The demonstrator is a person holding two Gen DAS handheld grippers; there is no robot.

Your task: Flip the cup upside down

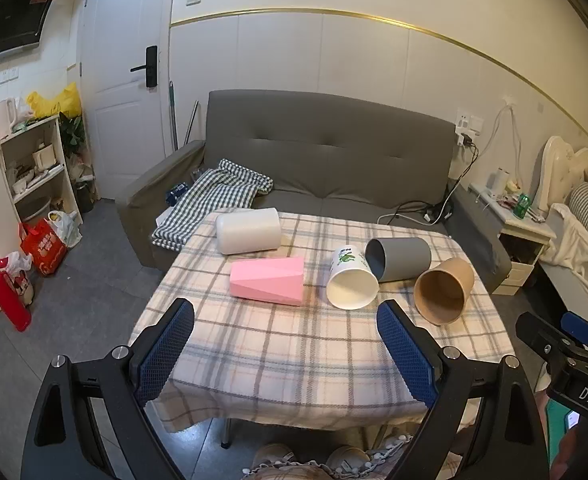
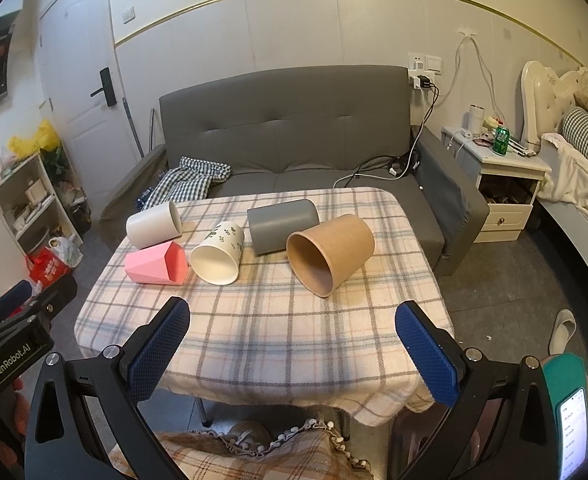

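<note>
Several cups lie on their sides on the plaid-covered table (image 1: 294, 356) (image 2: 277, 336): a white cylinder cup (image 1: 249, 230) (image 2: 153, 225), a pink faceted cup (image 1: 267, 281) (image 2: 157, 263), a white cup with green print (image 1: 352, 280) (image 2: 218, 254), a grey cup (image 1: 398, 253) (image 2: 282, 225) and a brown paper cup (image 1: 445, 291) (image 2: 330, 254). My left gripper (image 1: 285, 320) is open and empty above the table's near edge. My right gripper (image 2: 293, 320) is open and empty, also at the near edge, short of the cups.
A grey sofa (image 1: 326, 152) with a checked cloth (image 1: 213, 196) stands behind the table. A nightstand (image 2: 502, 184) and a bed (image 2: 582, 168) are at the right. Shelves (image 1: 33, 168) and bags (image 1: 45, 248) are at the left. The person's lap is below.
</note>
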